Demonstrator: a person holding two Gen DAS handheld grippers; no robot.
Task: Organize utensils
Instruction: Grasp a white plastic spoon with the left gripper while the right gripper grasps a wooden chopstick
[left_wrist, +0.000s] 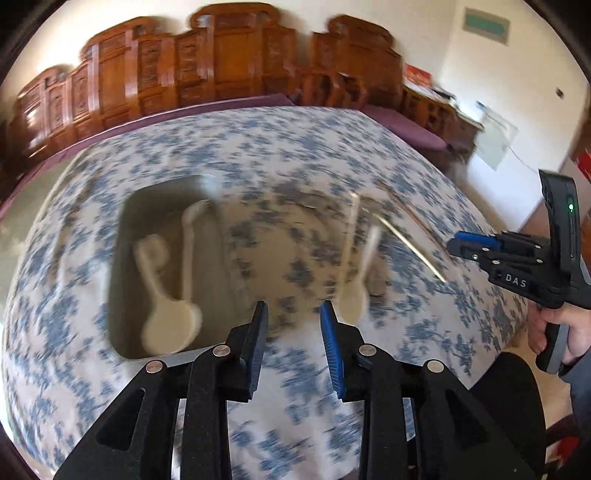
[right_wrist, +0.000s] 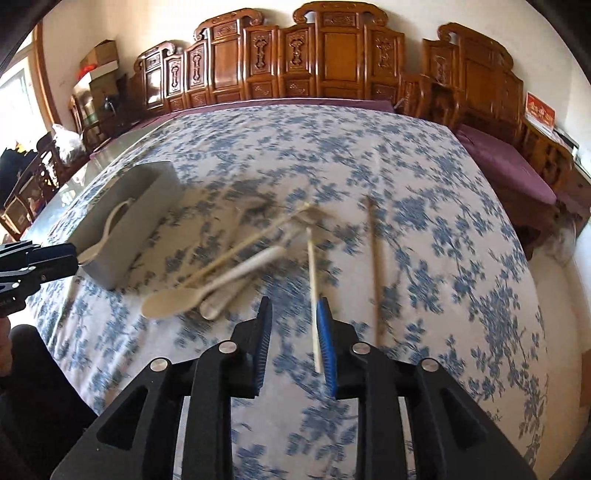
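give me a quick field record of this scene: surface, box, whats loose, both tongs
surface: blue floral tablecloth
box: grey utensil box, left side of the cloth, two white spoons inside
loose spoons: two white spoons, lying together right of the box
loose chopsticks: chopsticks scattered on the cloth, count blurred
left tongs: left tongs open, empty
right tongs: right tongs open, empty
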